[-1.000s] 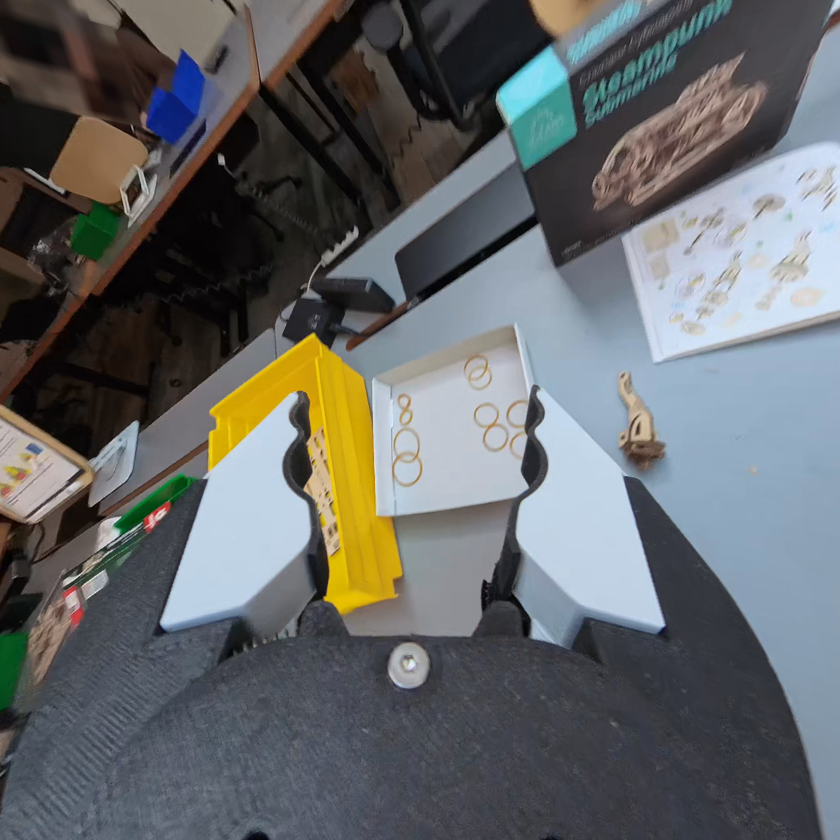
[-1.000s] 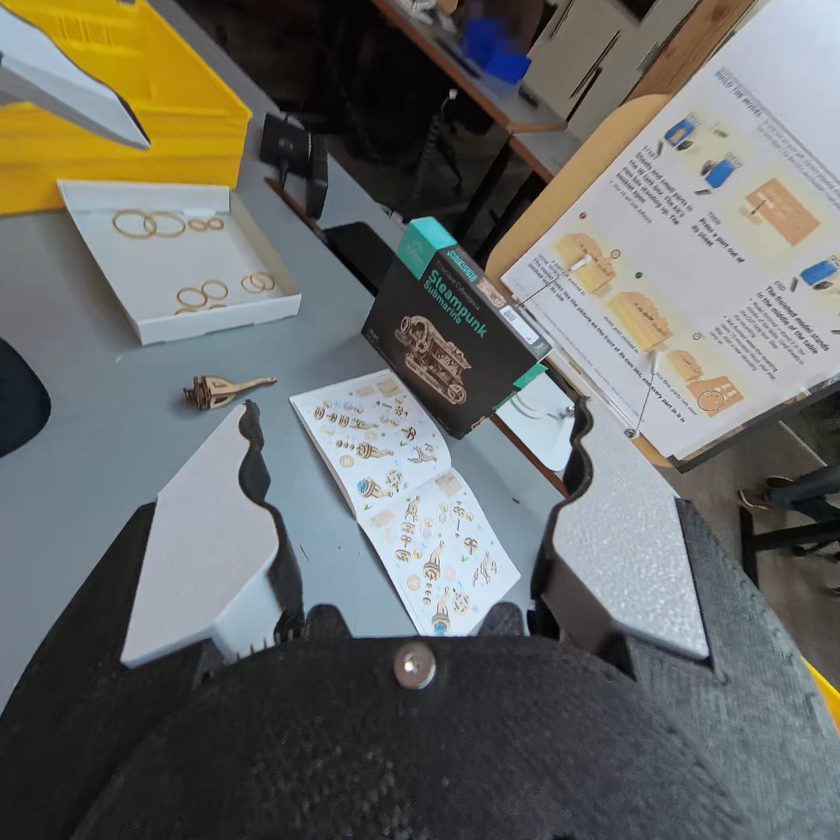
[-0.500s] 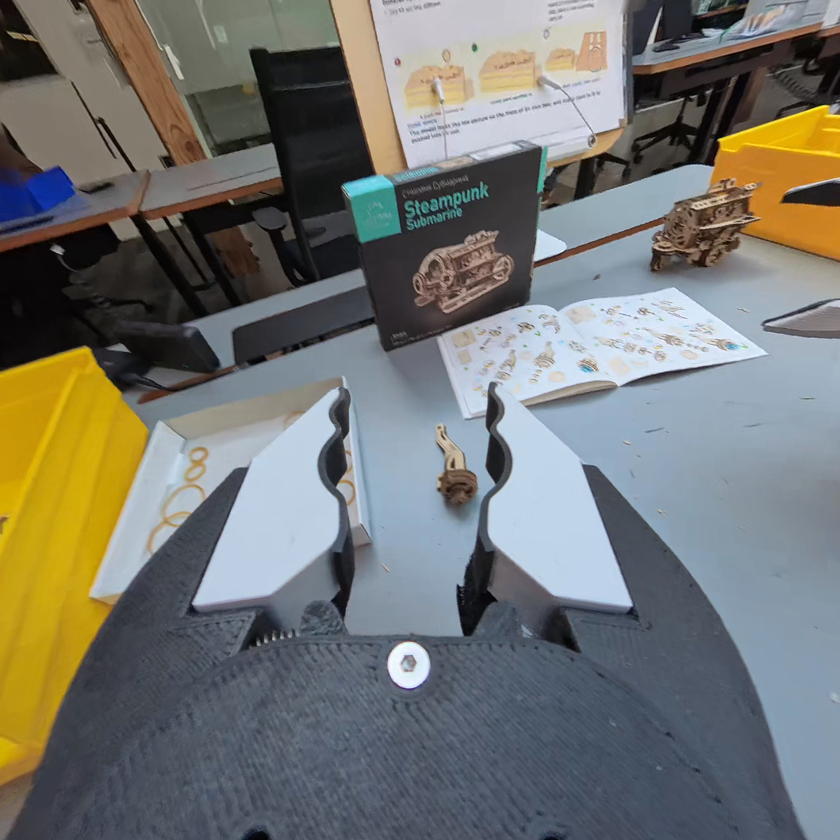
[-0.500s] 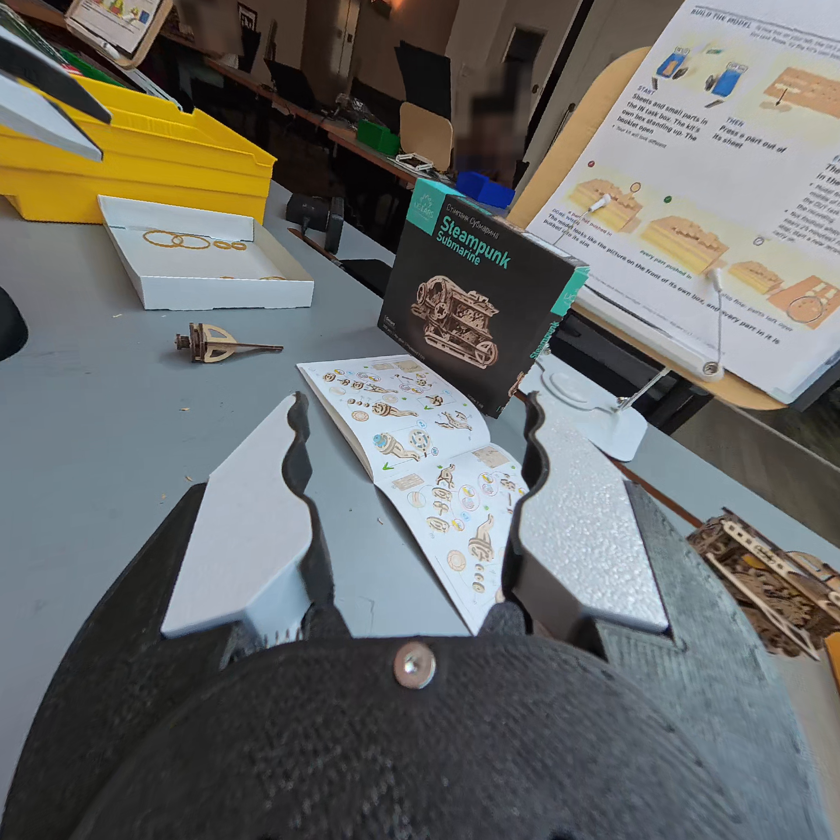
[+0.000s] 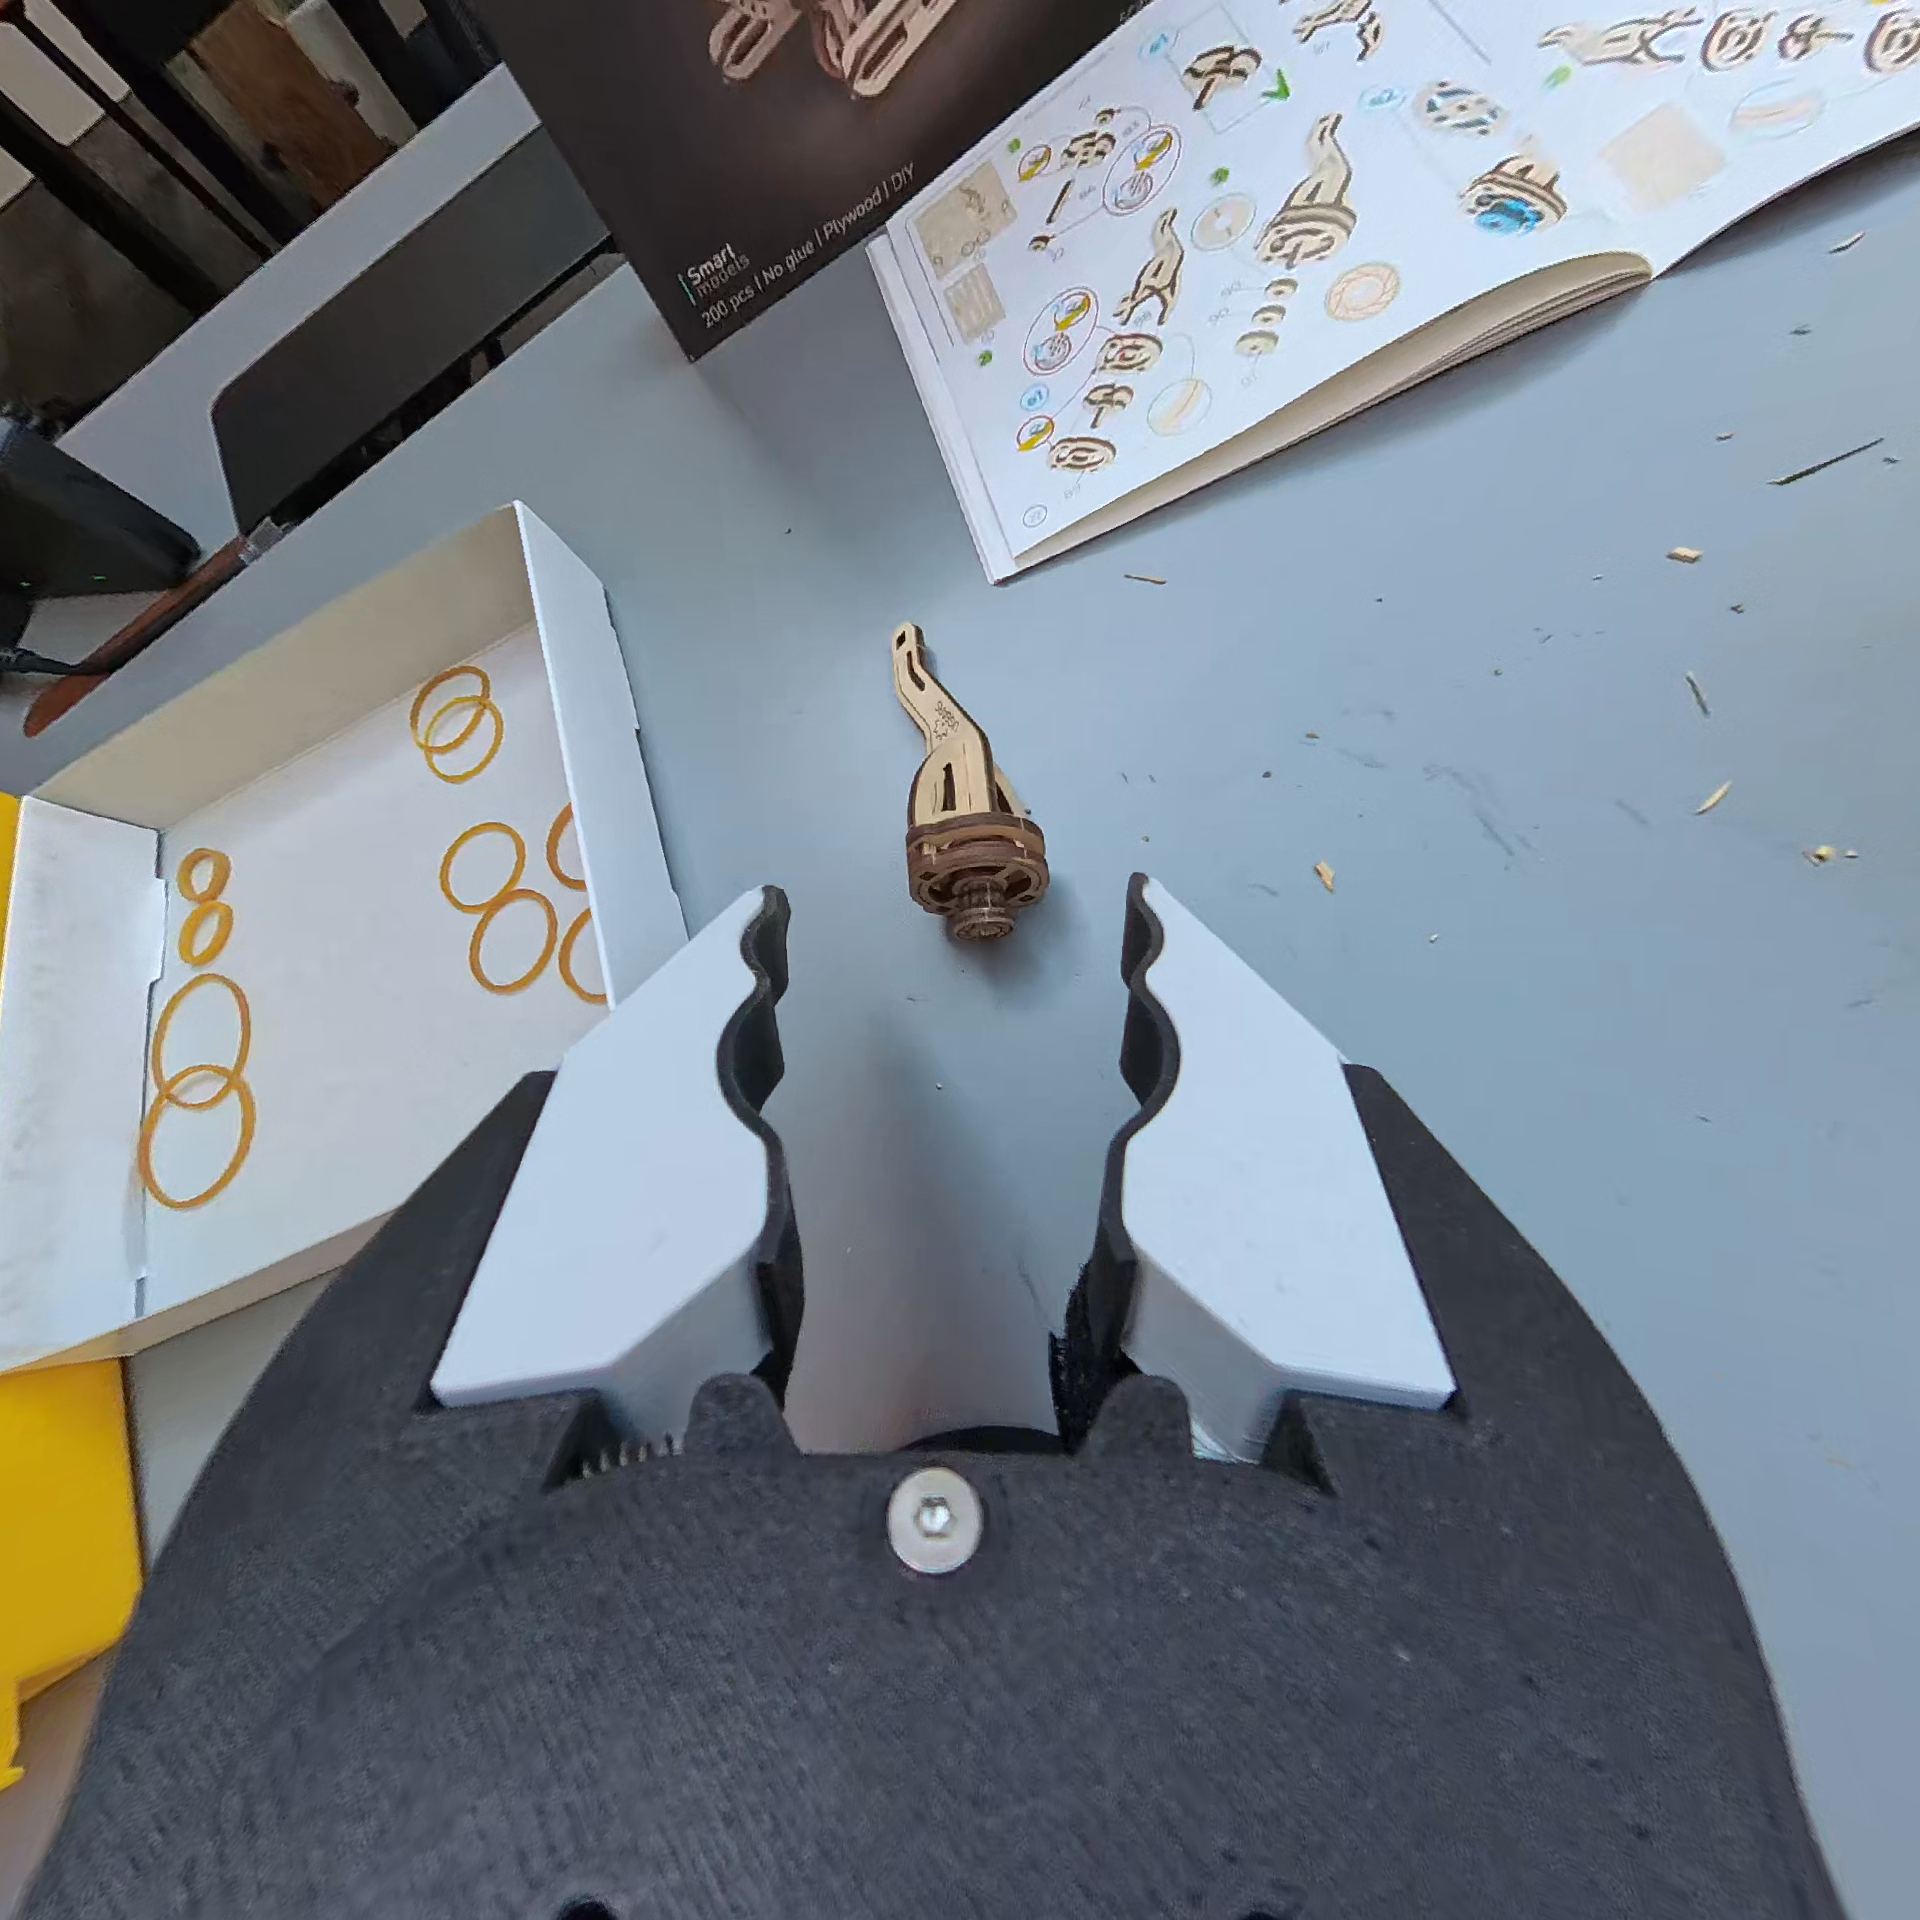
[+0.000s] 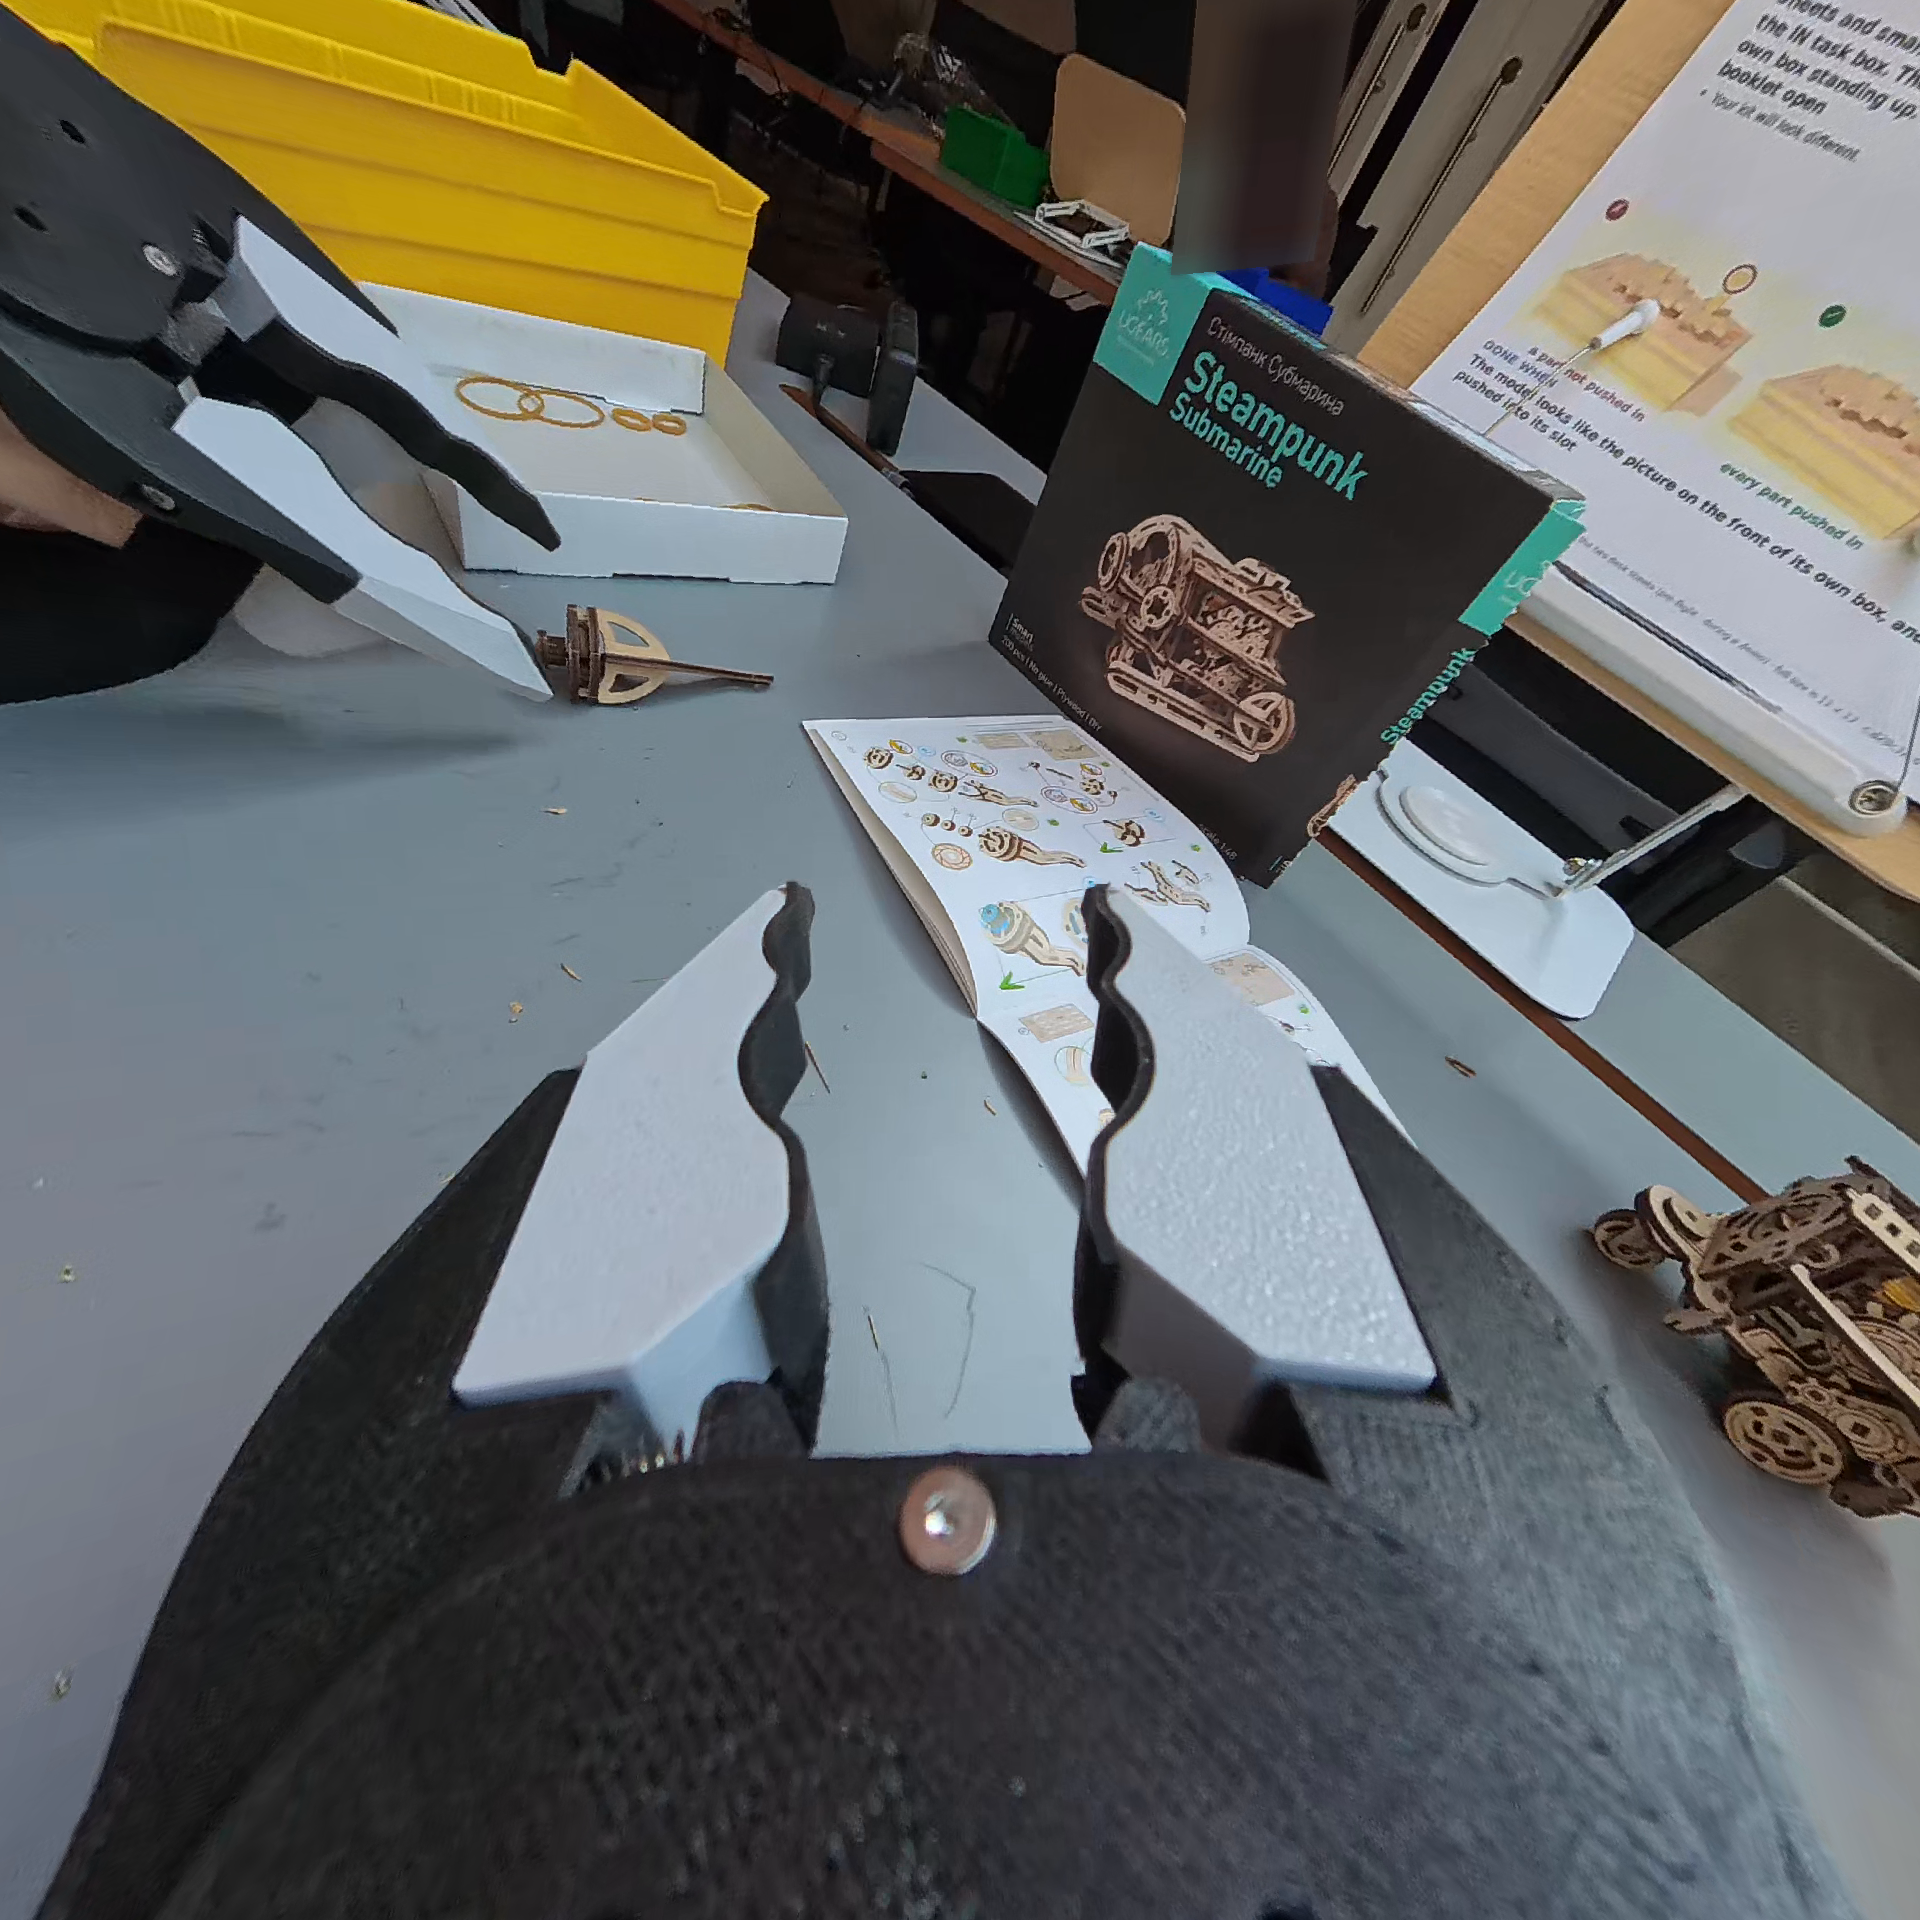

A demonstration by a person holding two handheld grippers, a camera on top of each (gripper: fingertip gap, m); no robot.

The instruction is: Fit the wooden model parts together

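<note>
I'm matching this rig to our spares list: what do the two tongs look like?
Both tongs, left and right, look alike: a rough black textured body with a silver screw at the centre and two pale grey wedge-shaped fingers, each lined inside with a wavy black pad. No cables or sleeves show.

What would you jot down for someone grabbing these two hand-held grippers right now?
Left gripper: jaws open, empty, tips right at the disc end of the small wooden sub-assembly; not yet gripped.
Right gripper: jaws open, empty, hovering over the grey table near the open instruction booklet.
The partly built wooden model sits at the table's right; rubber bands lie in the white tray.
Done: nothing fitted that I can see. Left: probably pick up the sub-assembly and join it to the model.
</note>
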